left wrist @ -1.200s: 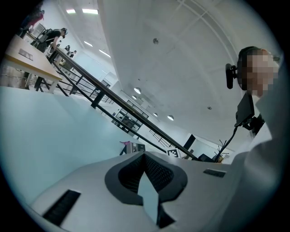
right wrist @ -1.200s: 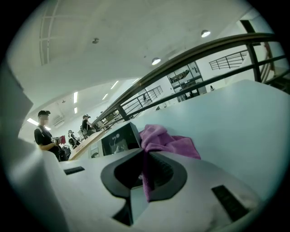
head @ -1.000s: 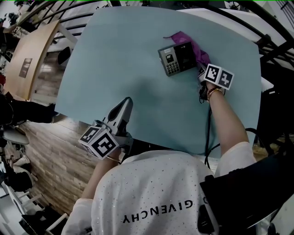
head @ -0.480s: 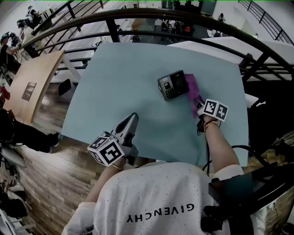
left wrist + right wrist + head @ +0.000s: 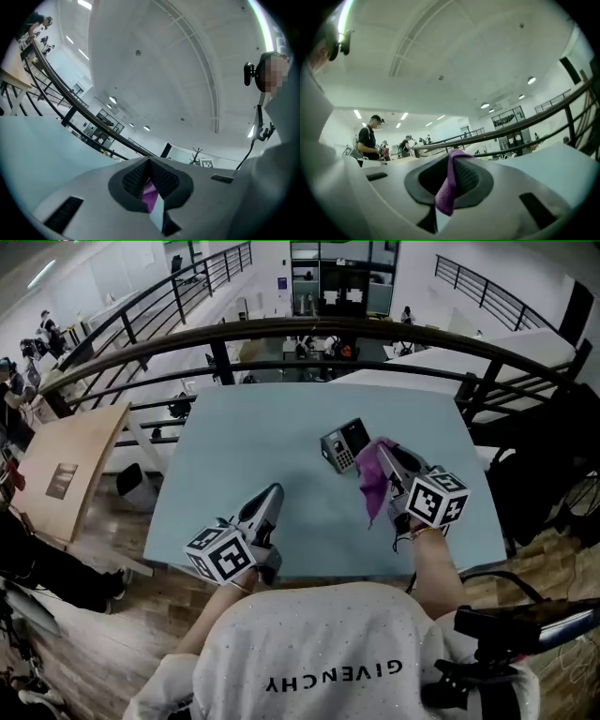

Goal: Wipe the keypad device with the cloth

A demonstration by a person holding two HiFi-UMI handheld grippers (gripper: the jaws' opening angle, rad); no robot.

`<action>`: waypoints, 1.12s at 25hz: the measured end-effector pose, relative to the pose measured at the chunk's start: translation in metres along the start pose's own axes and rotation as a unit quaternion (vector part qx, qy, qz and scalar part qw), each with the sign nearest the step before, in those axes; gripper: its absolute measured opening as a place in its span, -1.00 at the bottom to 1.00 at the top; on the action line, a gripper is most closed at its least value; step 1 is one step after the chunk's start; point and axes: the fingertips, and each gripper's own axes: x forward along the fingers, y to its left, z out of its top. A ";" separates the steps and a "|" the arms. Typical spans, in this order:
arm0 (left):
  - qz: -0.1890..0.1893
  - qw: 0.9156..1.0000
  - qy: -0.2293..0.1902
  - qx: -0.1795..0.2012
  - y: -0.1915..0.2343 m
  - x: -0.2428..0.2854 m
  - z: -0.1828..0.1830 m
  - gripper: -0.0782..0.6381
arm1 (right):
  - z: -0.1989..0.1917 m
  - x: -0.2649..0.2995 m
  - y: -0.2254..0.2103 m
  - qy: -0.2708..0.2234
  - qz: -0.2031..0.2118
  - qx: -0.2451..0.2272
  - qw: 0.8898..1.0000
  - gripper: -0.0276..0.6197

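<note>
Cloth (image 5: 372, 480) now lifted off keypad device (image 5: 344, 446), dangling just right of it, clamped in right gripper (image 5: 387, 450). Left gripper (image 5: 271, 493) jaws together, empty. Wiping probably finished.

The purple cloth (image 5: 372, 488) is soft, napped fabric. The keypad device (image 5: 344, 445) is dark, glossy plastic. The table (image 5: 244, 456) is smooth and matt. The left floor (image 5: 122, 624) is planked wood.
</note>
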 end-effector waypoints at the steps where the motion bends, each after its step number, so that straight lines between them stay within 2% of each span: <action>1: -0.009 1.000 0.002 0.003 -0.002 -0.002 0.002 -0.77 | 0.003 -0.005 0.014 0.002 -0.003 -0.028 1.000 -0.83; 4: -0.028 0.999 0.013 0.018 -0.009 -0.013 0.010 -0.77 | 0.010 -0.023 0.046 -0.005 -0.016 -0.084 0.996 -0.83; 9: -0.048 0.998 0.036 0.027 -0.014 -0.035 0.008 -0.77 | 0.002 -0.056 0.085 -0.012 -0.067 -0.102 0.992 -0.83; 13: -0.060 0.996 0.057 0.029 -0.017 -0.057 -0.006 -0.77 | -0.023 -0.075 0.103 -0.003 -0.111 -0.091 0.990 -0.84; 21: -0.080 0.993 0.076 0.036 -0.031 -0.093 -0.015 -0.77 | -0.037 -0.111 0.127 0.002 -0.154 -0.063 0.986 -0.84; 28: -0.056 0.993 0.098 0.043 -0.014 -0.117 -0.027 -0.77 | -0.059 -0.121 0.134 0.019 -0.173 -0.050 0.983 -0.84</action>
